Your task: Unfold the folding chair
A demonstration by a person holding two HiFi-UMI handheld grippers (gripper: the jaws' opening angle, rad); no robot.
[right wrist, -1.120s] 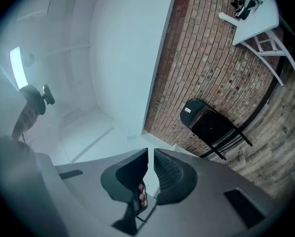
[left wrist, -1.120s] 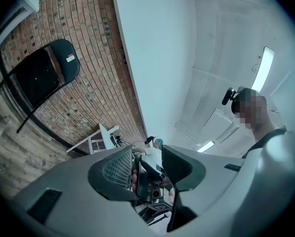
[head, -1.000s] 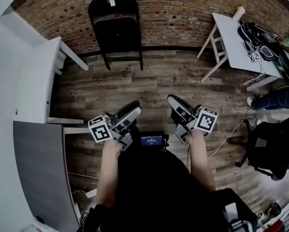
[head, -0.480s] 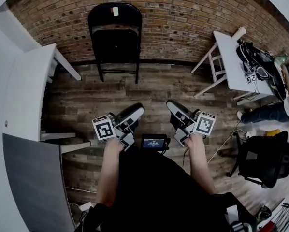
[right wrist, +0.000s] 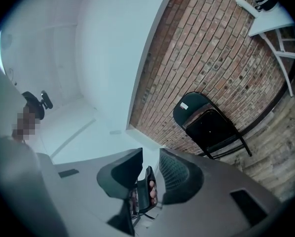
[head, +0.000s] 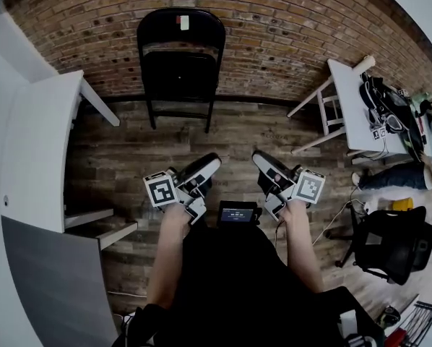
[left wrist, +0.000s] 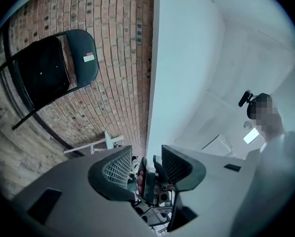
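Black and folded flat, the folding chair [head: 180, 56] leans upright against the brick wall [head: 274, 27], well ahead of my released, empty left tool [head: 204, 177] and my right tool [head: 264, 173], its jaws just opening on nothing, so a one-sided grab could send it sliding down.

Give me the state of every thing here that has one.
folding chair: folded flat, standing against the brick wall.
left hand-held gripper: jaws apart, nothing between them.
right hand-held gripper: jaws apart, just been opening, nothing between them.
small screen: lit.
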